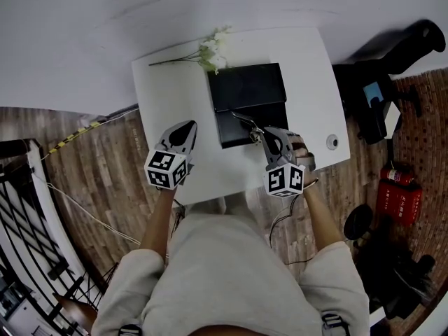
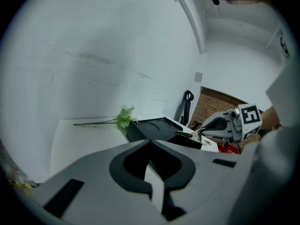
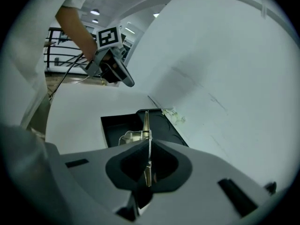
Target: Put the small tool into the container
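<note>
White table standing mid-frame against a white wall. Flower lying at the table's top edge, stem pointing left. Small round thing sitting near the table's right edge. Red extinguisher sitting at far right. Black railing running down the lower left, beside wood floor.

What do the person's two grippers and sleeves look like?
The left gripper and right gripper are both grey with black insides. Each carries a white cube with black square markers. The sleeves are short and light.
</note>
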### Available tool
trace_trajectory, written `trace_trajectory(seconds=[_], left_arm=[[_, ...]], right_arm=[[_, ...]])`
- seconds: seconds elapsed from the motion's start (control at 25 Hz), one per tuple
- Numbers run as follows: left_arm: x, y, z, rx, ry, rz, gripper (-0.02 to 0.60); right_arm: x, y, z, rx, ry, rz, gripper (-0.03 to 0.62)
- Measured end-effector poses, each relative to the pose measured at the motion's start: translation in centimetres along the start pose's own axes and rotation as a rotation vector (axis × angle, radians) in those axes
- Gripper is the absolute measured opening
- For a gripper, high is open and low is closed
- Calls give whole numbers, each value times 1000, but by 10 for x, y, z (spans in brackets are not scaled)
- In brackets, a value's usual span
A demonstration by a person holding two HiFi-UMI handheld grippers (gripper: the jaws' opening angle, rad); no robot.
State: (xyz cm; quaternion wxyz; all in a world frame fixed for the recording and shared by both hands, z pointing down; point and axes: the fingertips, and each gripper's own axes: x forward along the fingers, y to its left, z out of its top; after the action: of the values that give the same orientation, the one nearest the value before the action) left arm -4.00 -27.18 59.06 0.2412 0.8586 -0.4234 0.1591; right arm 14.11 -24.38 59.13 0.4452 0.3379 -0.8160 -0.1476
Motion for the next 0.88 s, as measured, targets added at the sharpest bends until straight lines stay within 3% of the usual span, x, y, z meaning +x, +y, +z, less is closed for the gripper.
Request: trace_trajectory(seconds=[0.44,0.68,0.88], left_arm=[[-1,3,-8,-16,10,18,9],[-2,9,-10,-29,9,29,9],[-2,13,-12,-37,12,36,9]], right_arm=[[25,23,-6,-422,24,87,6],[42,31,-15,-562,48,111,6],[56,34,-19,-588,63,116,6]])
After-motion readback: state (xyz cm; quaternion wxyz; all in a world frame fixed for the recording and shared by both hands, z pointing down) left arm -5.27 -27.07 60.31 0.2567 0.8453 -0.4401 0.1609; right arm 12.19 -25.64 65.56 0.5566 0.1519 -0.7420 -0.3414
